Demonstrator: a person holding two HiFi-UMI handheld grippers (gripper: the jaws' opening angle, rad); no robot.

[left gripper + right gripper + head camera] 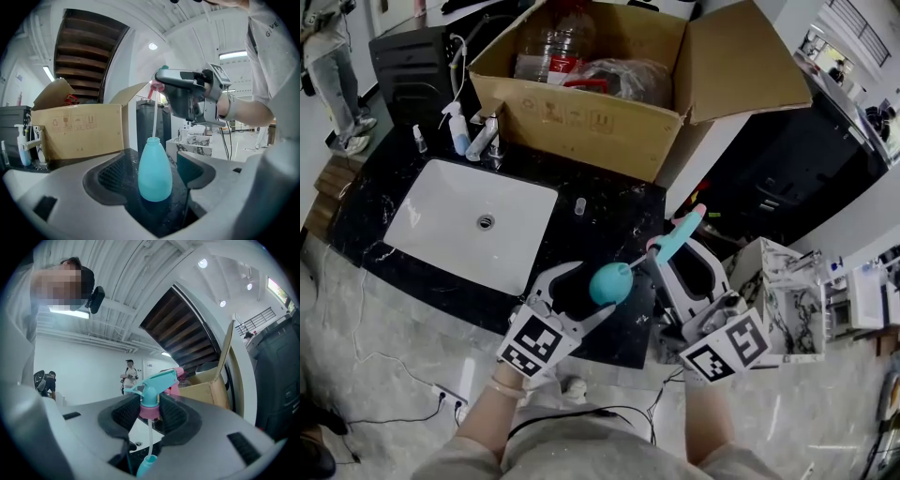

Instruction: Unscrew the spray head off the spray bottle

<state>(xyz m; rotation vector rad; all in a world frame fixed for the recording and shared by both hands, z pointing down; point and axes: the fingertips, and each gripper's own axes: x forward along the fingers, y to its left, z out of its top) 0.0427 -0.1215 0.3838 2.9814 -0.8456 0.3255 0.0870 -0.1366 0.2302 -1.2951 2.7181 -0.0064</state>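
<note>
Jaws clamped: left gripper (155, 185) on upright bottle (154, 171), right gripper (150, 414) on spray head (153, 386), tube (149, 438) pointing down

My bottle (610, 283) is light blue-green. My spray head (152, 389) is the same blue-green, with a pink ring at the bottom and a pink tip. Its tube (153, 119) is white. My left gripper (152, 176) and my right gripper (150, 413) are grey, with black pads (110, 180). The left cube (534, 344) and the right cube (733, 345) have black and white squares on them. The counter (609, 211) is black with little white specks. The sink (441, 211) is white. The box (581, 127) is brown. The floor (375, 328) is pale grey with faint cloudy marks. The small bottle (457, 127) by the sink is blue with a white top.
</note>
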